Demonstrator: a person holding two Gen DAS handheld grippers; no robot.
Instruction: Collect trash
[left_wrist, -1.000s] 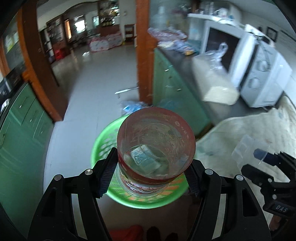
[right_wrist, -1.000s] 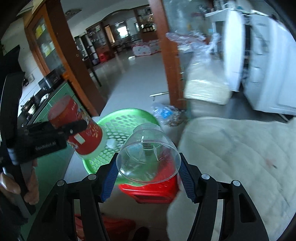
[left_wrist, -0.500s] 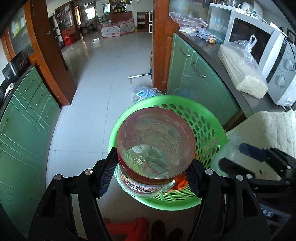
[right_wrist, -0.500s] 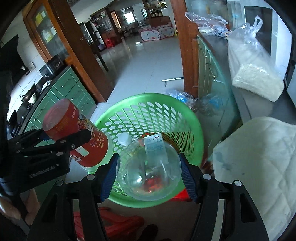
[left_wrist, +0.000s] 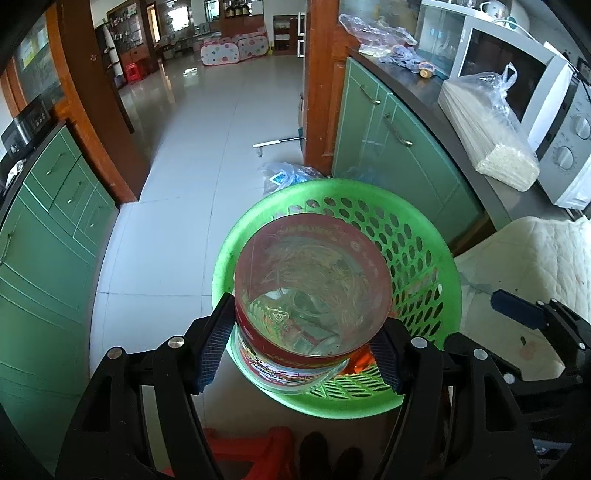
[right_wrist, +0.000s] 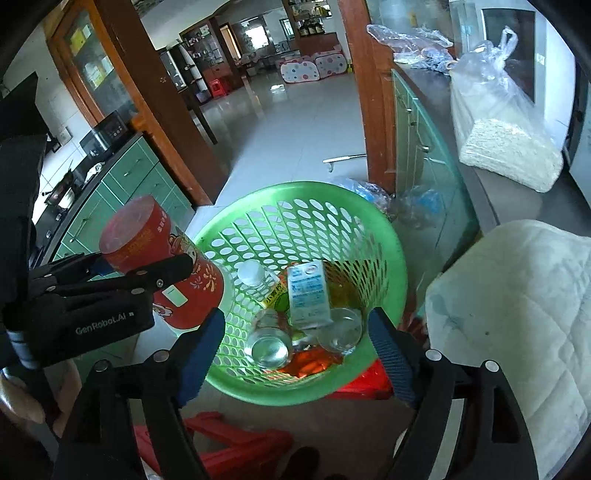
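left gripper (left_wrist: 303, 350) | fingers clamp red cup (left_wrist: 312, 295) | over green basket (left_wrist: 424, 236) | right gripper (left_wrist: 535, 317) beside

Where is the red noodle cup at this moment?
The red noodle cup is clamped in the left claw, at the left rim of the green basket, seen on the left in the right wrist view.

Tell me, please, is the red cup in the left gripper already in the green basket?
Not yet. The red cup is clamped in the left gripper, held above the green basket rim.
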